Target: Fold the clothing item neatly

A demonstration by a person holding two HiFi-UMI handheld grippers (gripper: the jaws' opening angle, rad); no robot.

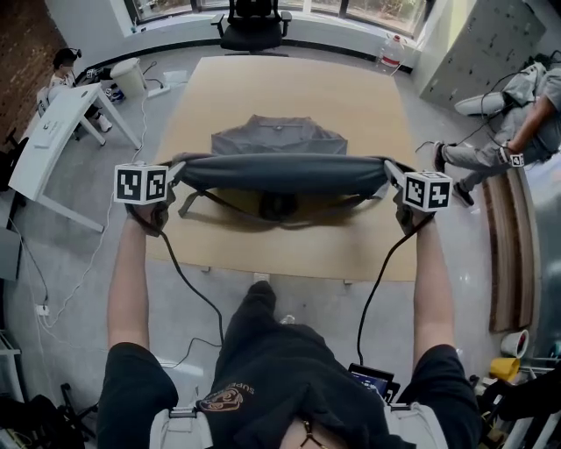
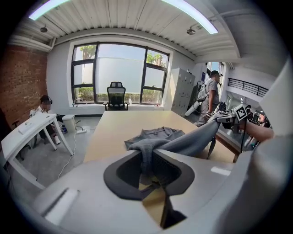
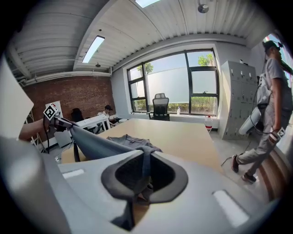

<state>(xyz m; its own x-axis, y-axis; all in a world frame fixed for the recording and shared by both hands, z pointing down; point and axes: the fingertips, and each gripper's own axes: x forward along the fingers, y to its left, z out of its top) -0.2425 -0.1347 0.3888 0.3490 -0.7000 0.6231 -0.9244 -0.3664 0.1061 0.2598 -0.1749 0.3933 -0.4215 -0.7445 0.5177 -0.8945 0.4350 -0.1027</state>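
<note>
The grey garment [image 1: 279,138] lies partly on the wooden table [image 1: 289,83] and partly in the air. Its collar end rests flat near the middle of the table, towards the far edge. Its near end is raised above the near half and pulled into a taut band running from left to right. Loose strips of cloth hang from that band, sagging towards the tabletop. The left gripper [image 1: 180,168] pinches the left end of the band. In the left gripper view, a bunched fold of grey cloth runs down between its jaws, which are closed on it. The right gripper [image 1: 390,173] pinches the right end in the same way, its jaws pressed on a narrow twist of the fabric. Both grippers are at about the same height, one over each side of the table. A black office chair [image 1: 253,22] stands at the far edge. A white desk [image 1: 48,131] stands off the left edge, and a person in grey [image 1: 517,123] is beyond the right edge.
</note>
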